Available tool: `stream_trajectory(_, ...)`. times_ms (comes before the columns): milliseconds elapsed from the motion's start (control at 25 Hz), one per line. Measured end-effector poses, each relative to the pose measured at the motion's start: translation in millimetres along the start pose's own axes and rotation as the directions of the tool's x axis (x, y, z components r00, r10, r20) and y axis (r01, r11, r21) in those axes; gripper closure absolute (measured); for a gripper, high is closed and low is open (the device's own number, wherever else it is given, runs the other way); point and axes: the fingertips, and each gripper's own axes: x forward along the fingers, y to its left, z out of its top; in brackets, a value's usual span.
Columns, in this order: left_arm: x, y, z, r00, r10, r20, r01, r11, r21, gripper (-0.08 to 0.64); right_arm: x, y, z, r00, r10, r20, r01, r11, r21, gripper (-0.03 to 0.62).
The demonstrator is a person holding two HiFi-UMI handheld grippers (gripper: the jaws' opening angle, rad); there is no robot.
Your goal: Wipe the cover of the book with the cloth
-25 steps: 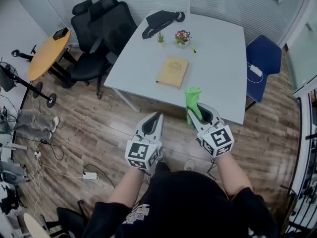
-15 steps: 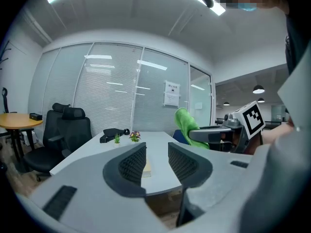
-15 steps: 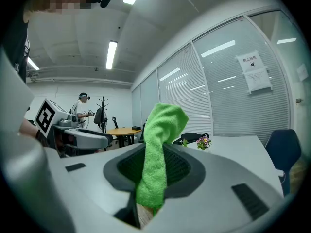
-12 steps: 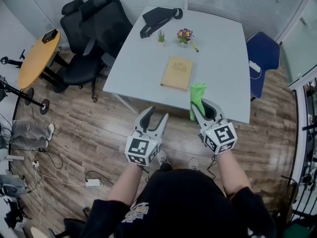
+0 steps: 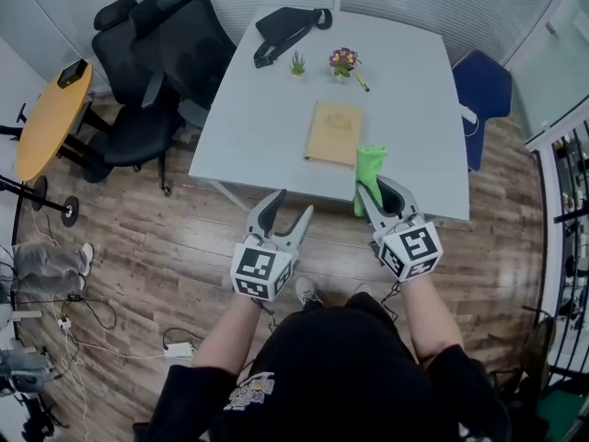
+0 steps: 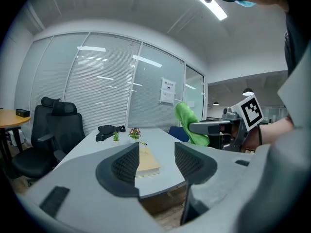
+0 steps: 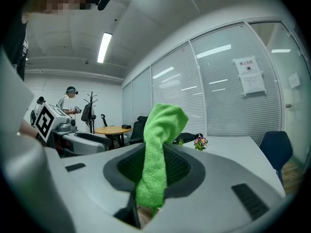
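While the white table point(image 5: 267, 109) stood just ahead, both grippers hung level before its near edge. The left gripper point(image 5: 294, 203) was opening, empty. The tan book point(image 5: 335, 133) lay just beyond the right gripper point(image 5: 373, 190), cover print unreadable. That gripper pinched the green cloth point(image 5: 370, 166).

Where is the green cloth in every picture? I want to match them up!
Head view: the green fuzzy cloth sticks up right of centre, held by the right claw.
Left gripper view: right of centre, held up by that claw.
Right gripper view: in the middle, pinched in the claw.
Shared landmark: the little pot of flowers.
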Motion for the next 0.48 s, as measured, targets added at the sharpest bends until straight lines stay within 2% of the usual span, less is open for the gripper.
stream_trajectory(480,18.1,14.2,-0.3,1.0,-0.026,0.002,0.026,0.999,-0.036,0.345,6.6,-16.2,7.0,0.999,-0.043,-0.004,0.043,0.999,-0.015,0.494)
